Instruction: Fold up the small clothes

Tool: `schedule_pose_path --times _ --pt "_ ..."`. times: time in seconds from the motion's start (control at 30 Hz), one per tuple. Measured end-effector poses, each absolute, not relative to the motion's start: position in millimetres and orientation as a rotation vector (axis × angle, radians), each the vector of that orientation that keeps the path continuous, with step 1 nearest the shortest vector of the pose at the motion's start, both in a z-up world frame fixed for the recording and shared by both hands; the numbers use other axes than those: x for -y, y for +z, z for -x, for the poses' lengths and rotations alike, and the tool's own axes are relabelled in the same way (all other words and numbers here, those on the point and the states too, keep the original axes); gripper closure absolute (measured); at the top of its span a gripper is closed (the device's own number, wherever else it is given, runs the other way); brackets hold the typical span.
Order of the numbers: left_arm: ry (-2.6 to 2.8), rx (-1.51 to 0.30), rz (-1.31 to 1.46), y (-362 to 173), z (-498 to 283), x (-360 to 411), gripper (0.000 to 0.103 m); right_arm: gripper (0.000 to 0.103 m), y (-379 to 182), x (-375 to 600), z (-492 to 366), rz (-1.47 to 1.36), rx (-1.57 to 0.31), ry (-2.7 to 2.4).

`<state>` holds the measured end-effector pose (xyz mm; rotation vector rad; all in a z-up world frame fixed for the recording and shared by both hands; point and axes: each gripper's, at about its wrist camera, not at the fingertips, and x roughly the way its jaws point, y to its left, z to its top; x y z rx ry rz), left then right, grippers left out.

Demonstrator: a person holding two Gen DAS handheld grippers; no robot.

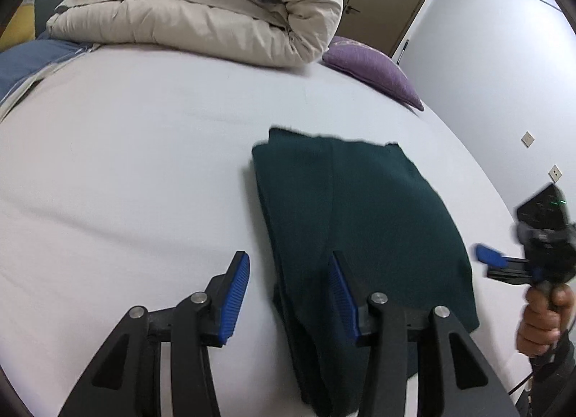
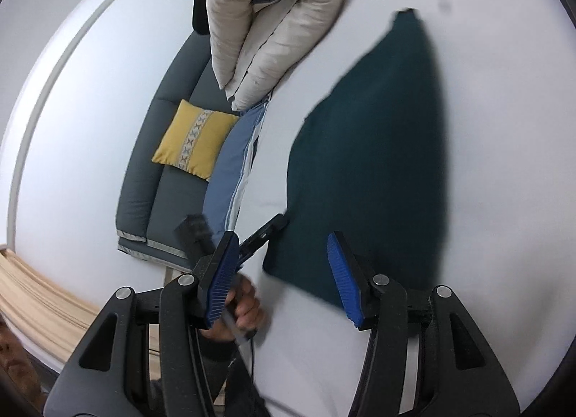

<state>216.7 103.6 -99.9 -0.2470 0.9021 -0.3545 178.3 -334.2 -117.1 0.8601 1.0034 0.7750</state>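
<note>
A dark green garment (image 1: 360,222) lies folded flat on the white bed sheet (image 1: 144,172). It also shows in the right wrist view (image 2: 370,165). My left gripper (image 1: 289,294) is open and empty, just above the garment's near left edge. My right gripper (image 2: 282,273) is open and empty, hovering over the garment's near corner. The right gripper also appears at the right edge of the left wrist view (image 1: 493,258), beside the garment. The left gripper shows in the right wrist view (image 2: 262,233), its tips at the garment's edge.
A rolled beige duvet (image 1: 201,10) lies at the far end of the bed. A purple pillow (image 1: 378,67) lies beside it. A grey sofa (image 2: 158,172) with a yellow cushion (image 2: 194,139) stands alongside the bed. A blue cloth (image 2: 230,168) hangs at the bed's edge.
</note>
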Motion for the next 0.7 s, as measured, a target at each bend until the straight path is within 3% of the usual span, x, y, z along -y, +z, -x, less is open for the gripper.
schedule_pose_path --times 0.13,0.3,0.4,0.47,0.53,0.7 --pt "-0.335 -0.961 0.259 -113 -247 -102 0.055 0.052 -140 315 -231 -0.852 -1.074 0.705" --pt "-0.341 -0.962 0.377 -119 -252 -120 0.054 0.052 -138 339 -251 -0.915 -0.976 0.665" --pt "-0.355 -0.963 0.452 -119 -248 -132 0.048 0.047 -134 366 -244 -0.914 -0.954 0.569" --pt "-0.398 -0.986 0.529 -123 -248 -137 0.038 0.043 -137 378 -233 -0.911 -0.968 0.547" --pt "-0.451 -1.036 0.617 -132 -252 -136 0.035 0.038 -143 384 -225 -0.914 -0.993 0.544" --pt "-0.499 -1.122 0.717 -148 -260 -127 0.033 0.037 -169 378 -214 -0.941 -1.058 0.536"
